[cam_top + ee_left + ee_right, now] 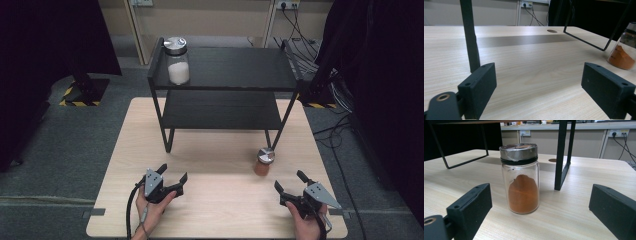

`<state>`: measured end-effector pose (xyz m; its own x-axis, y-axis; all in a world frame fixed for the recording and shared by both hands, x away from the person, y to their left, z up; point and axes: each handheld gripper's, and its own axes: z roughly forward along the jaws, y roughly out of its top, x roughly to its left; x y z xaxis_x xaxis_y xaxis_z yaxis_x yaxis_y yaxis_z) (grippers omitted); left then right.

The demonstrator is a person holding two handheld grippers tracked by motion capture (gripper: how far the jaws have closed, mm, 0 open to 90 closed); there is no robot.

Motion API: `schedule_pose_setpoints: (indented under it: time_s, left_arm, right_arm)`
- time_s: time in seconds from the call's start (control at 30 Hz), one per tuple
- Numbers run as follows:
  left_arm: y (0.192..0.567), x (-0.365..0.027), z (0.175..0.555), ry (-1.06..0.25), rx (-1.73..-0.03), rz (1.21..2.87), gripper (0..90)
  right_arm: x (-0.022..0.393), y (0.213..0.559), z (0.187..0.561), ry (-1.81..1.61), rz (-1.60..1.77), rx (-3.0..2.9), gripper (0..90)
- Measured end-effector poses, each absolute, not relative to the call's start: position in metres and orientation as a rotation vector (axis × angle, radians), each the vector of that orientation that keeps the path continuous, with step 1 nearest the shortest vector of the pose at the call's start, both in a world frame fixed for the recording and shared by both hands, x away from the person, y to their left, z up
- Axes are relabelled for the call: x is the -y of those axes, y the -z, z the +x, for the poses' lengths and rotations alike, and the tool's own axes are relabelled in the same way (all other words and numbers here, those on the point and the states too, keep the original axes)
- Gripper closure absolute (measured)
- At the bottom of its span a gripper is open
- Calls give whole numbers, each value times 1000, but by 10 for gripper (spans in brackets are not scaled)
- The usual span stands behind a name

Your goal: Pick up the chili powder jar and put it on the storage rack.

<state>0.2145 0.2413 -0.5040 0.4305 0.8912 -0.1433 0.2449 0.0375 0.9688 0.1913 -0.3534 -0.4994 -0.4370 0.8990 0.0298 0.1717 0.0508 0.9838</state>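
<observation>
A glass jar of orange powder (263, 162) with a silver lid stands on the wooden table (220, 210), just beside the shelf's front right leg. My right gripper (289, 180) lies low on the table, a short way to the jar's near right, jaws open and empty. In the right gripper view the orange jar (522, 185) stands upright ahead, beyond the open right gripper (540, 216) and apart from it. My left gripper (173, 172) rests open at the table's near left, nothing between the jaws. In the left gripper view, the left gripper (539, 93) faces bare wood, with the orange jar (624, 53) at the right edge.
A black two-tier metal shelf (225, 85) stands on the far half of the table. A jar of white powder (177, 61) sits on its top tier at the left. One shelf leg (470, 35) rises close ahead of the left gripper. Cables lie on the floor at the right.
</observation>
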Motion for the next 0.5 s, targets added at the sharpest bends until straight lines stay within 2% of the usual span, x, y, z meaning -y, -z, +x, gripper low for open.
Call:
schedule_pose_setpoints:
  time_s: [0.5]
  left_arm:
    - [504, -241, 214, -685, -1057, 1490, 122]
  right_arm:
    - [353, 499, 191, -1433, 1085, -1688, 38]
